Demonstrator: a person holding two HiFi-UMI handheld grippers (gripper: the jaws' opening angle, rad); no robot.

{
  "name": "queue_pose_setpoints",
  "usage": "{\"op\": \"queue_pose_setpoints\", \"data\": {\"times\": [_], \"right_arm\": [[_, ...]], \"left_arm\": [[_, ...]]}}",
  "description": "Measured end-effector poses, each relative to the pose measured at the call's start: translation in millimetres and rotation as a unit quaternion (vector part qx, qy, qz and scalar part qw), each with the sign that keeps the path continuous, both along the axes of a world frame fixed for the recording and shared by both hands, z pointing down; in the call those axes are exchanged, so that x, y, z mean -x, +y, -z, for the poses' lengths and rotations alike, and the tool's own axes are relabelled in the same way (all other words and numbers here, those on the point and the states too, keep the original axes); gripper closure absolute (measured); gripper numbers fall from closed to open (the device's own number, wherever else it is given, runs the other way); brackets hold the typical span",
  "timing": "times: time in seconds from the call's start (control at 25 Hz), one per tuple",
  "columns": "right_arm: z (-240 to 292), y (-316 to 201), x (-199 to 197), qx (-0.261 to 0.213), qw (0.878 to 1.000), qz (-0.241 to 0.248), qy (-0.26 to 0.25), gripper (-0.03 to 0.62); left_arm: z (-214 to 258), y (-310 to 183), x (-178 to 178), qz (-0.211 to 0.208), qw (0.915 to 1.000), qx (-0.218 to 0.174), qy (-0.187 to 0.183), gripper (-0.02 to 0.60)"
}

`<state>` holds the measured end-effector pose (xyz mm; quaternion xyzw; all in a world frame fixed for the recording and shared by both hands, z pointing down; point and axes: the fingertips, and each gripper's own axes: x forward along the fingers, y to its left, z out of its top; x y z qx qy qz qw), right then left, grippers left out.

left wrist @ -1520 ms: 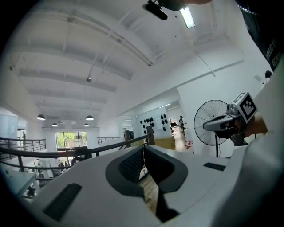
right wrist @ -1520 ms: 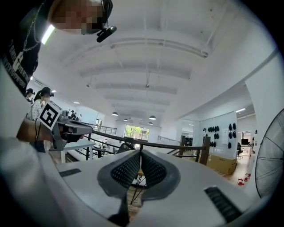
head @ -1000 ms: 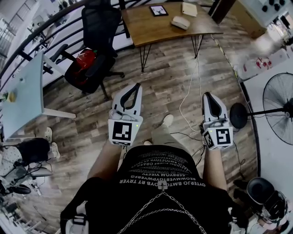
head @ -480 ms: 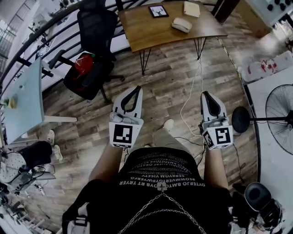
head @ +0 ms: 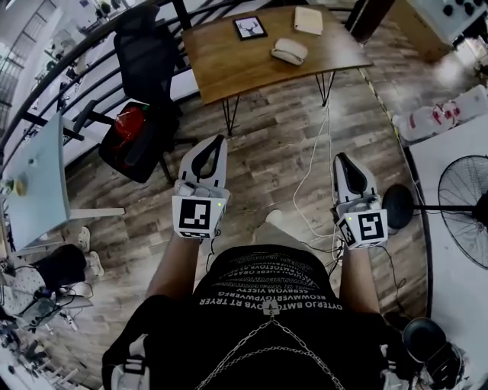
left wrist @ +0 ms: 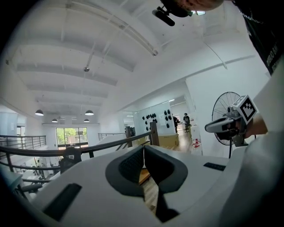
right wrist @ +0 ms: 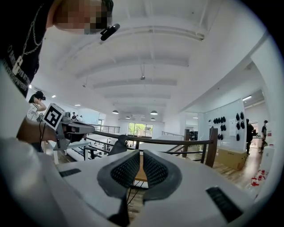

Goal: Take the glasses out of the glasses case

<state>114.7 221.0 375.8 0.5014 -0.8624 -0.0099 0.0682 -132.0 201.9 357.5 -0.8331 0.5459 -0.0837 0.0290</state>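
Plank floor (head: 282, 145), wooden table (head: 229, 57) w/ glasses case (head: 290, 51), black chair (head: 143, 49) beside

Glasses case (head: 290, 51) on the far table (head: 229, 68) is too small to tell whether the lid is open or shut, and can't see if the glasses are inside. Flat beige item (head: 308, 20) next to it could be a book or a box, can't tell. Dark framed thing (head: 250, 27) is a tablet or a picture, unclear. In both gripper views the table is only a wood sliver between the pads of the left hand-held gripper (left wrist: 143, 149) and the right hand-held gripper (right wrist: 140, 153); the gripper bodies hide the rest. Fan (head: 467, 221) is cut off by the head view's right edge.
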Motion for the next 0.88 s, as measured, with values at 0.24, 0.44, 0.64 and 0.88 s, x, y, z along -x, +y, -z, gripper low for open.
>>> {"op": "queue_pose_setpoints", "data": {"times": [0.24,0.44,0.64,0.88], "right_arm": [[1,-32,-27,-0.006,1.0,0.007,-0.007,0.576],[10,-54,-40,-0.017,1.0,0.017,-0.008,0.576],[12,-62,-43,-0.024,0.999,0.018,-0.014,0.577],[1,-71,-32,-0.007,0.999,0.031,-0.026,0.577]], "left_arm": [[9,-35,-24,0.014,0.9998,-0.012,-0.002,0.552],[21,-52,-38,0.012,0.9997,-0.023,0.0,0.552],[27,-54,-34,0.023,0.9992,-0.031,-0.004,0.552],[8,-56,-27,0.025,0.9996,-0.006,-0.01,0.552]]}}
